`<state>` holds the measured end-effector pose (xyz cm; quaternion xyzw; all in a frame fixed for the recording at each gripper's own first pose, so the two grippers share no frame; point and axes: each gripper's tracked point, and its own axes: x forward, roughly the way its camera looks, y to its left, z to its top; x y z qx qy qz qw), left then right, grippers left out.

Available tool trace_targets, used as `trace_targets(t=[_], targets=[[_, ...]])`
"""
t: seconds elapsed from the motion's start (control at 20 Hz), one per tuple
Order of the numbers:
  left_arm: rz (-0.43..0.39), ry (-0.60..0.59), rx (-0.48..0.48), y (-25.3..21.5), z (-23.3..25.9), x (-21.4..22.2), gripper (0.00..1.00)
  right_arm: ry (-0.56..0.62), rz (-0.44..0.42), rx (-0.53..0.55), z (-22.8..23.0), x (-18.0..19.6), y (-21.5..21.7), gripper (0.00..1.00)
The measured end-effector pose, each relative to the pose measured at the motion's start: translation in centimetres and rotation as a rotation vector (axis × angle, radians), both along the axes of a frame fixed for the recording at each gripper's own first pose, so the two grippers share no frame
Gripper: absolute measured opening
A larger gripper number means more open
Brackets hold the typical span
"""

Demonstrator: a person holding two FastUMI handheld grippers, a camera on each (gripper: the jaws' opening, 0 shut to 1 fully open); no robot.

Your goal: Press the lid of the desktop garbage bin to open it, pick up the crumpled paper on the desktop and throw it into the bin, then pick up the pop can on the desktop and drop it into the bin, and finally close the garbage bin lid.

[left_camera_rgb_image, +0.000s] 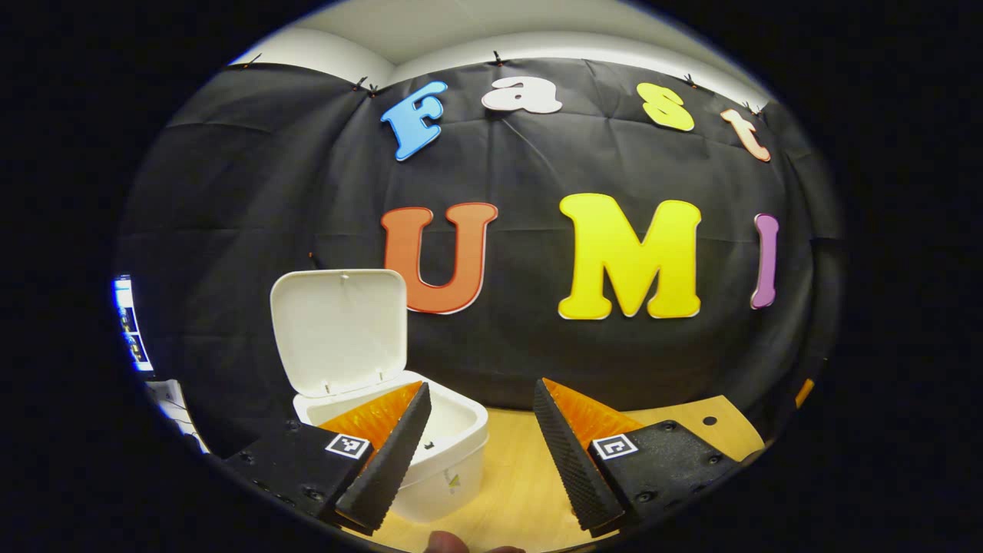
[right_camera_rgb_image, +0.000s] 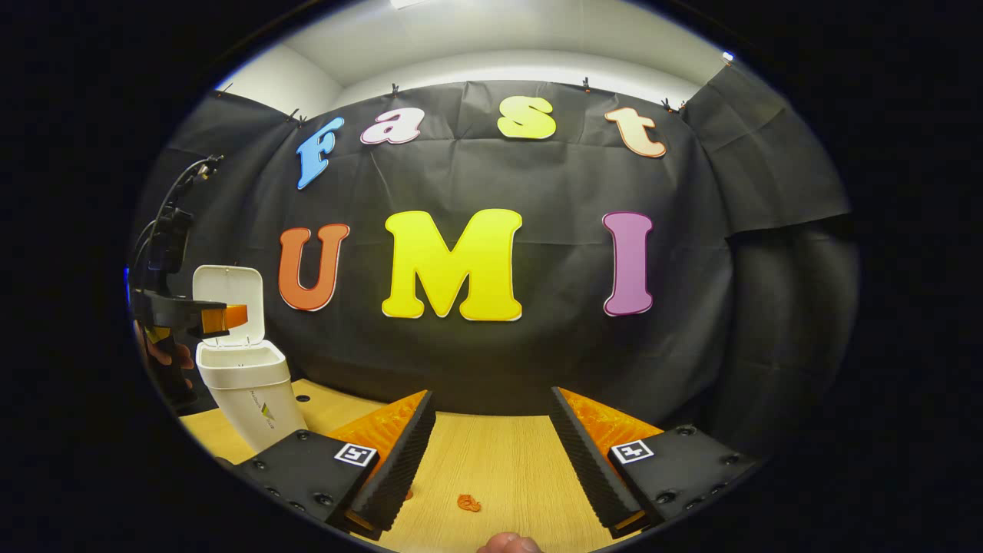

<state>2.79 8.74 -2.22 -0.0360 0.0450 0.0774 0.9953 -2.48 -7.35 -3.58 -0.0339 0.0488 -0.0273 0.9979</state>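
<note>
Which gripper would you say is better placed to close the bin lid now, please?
Probably the left gripper: it hangs open right beside the bin, whose lid stands upright. The right gripper is farther along the table.

Demo booth: cloth wall [right_camera_rgb_image: 537, 361], wood desktop [right_camera_rgb_image: 499, 461]

White bin [left_camera_rgb_image: 430, 476], pale wood desktop [right_camera_rgb_image: 499, 461]

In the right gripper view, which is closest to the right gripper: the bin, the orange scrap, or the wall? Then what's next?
1. Orange scrap, on the table between the right gripper's fingers.
2. Bin, far left, lid up.
3. Wall, behind the table.
</note>
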Motion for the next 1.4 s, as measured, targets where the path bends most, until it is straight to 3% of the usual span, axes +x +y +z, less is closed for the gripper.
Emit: trace_targets(t=[0.05,0.1,0.4,0.6,1.1,1.4], targets=[[-0.025,0.002,-0.007,-1.0,-0.3,-0.2,1.0,0.005,0.0,-0.001,-0.2,0.0,-0.2,0.94],[-0.045,0.003,-0.009,-1.7,-0.6,-0.6,0.93,0.01,0.001,-0.002,-0.5,-0.1,-0.3,0.94],[-0.171,0.031,0.012,-5.6,-2.6,-2.8,0.96,0.096,0.038,-0.022,-3.8,-0.5,-0.8,0.95],[-0.207,0.08,0.009,-7.2,-4.5,-4.0,0.96,0.169,0.102,-0.041,-6.9,-1.1,-0.1,0.95],[-0.176,0.162,-0.021,-7.9,-6.3,-6.9,0.96,0.379,0.199,0.001,-16.1,-0.1,1.0,0.95],[-0.091,0.223,-0.029,-5.4,-8.2,-8.9,0.96,0.5,0.25,-0.02,-22.6,2.3,2.1,0.95]])
